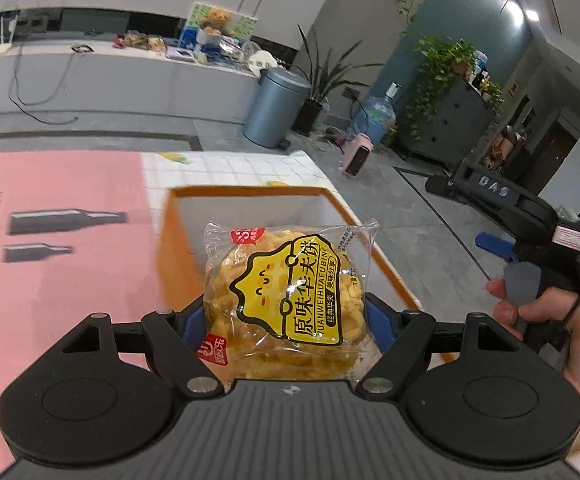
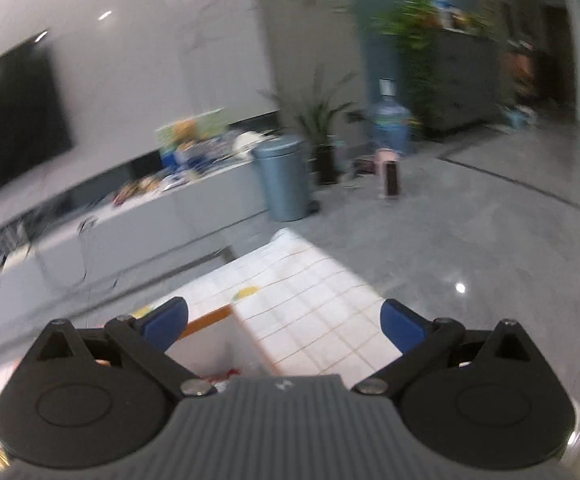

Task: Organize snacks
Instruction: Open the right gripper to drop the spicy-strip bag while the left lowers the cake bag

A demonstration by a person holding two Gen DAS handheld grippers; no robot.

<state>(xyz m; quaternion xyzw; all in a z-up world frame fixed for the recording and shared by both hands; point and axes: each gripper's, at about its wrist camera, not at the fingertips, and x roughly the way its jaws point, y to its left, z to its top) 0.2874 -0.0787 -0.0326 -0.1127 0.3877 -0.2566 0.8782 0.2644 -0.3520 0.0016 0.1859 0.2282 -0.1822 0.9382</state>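
Pinching a clear-wrapped waffle cake packet (image 1: 290,300) between its blue pads (image 1: 378,320), the left gripper (image 1: 285,320) holds the snack up in front of its camera. The packet carries a yellow label with black Chinese characters and small red logos at its near-left and far-left corners; golden pastry shows through the film. Its far end hangs over the near rim of an orange-edged box (image 1: 249,204) with white inner walls, which sits on a white grid-patterned tablecloth (image 1: 225,168). To the left of the box lies a pink sheet (image 1: 61,280) printed with two dark bottle shapes.

At the right edge of the left wrist view, a hand (image 1: 538,316) grips the handle of the right gripper (image 2: 283,322), which is held off to the right of the box. In its own blurred view, its blue pads (image 2: 165,322) are spread wide with nothing between them, and it looks down over a corner of the box (image 2: 205,318) and the tablecloth (image 2: 314,308).

Farther off stand a grey pedal bin (image 1: 273,108), a dark potted plant (image 1: 314,96) and a blue water jug (image 1: 374,120) on the grey tiled floor.
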